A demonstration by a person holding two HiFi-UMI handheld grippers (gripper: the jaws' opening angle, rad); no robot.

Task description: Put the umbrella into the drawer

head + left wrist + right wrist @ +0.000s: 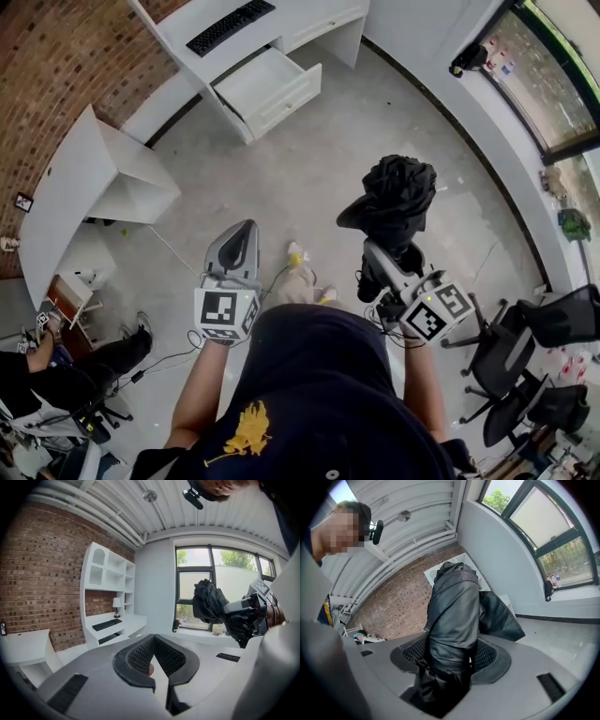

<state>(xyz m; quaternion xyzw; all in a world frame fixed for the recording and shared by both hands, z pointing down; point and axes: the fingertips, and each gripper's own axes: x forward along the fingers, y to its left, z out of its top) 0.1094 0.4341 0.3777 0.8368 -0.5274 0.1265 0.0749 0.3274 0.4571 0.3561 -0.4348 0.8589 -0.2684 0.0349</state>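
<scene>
Umbrella (452,620), black, folded and bunched: clamped upright between the pads of the right tongs (450,656), jaws parted only by its thickness. Canopy end projecting well beyond the tips, with a loose flap hanging to one side. Held in the air above the grey floor (309,178), well apart from the drawer (272,89). Left tongs (157,654): tips together, nothing gripped, carried beside the right tongs. Drawer: white, pulled open, set in a white counter (309,14) bearing a black keyboard (230,25). Lower end of umbrella: hidden down inside the right tongs. Small pale spot behind the left pads: not identifiable. Surroundings: brick wall (66,56); second white counter (67,192) at left; black office chairs (534,347) at right, partly cut off; seated person (66,375) cut off at lower left; thin cable (173,251) across the floor. Stretch of floor lying between umbrella and drawer.
</scene>
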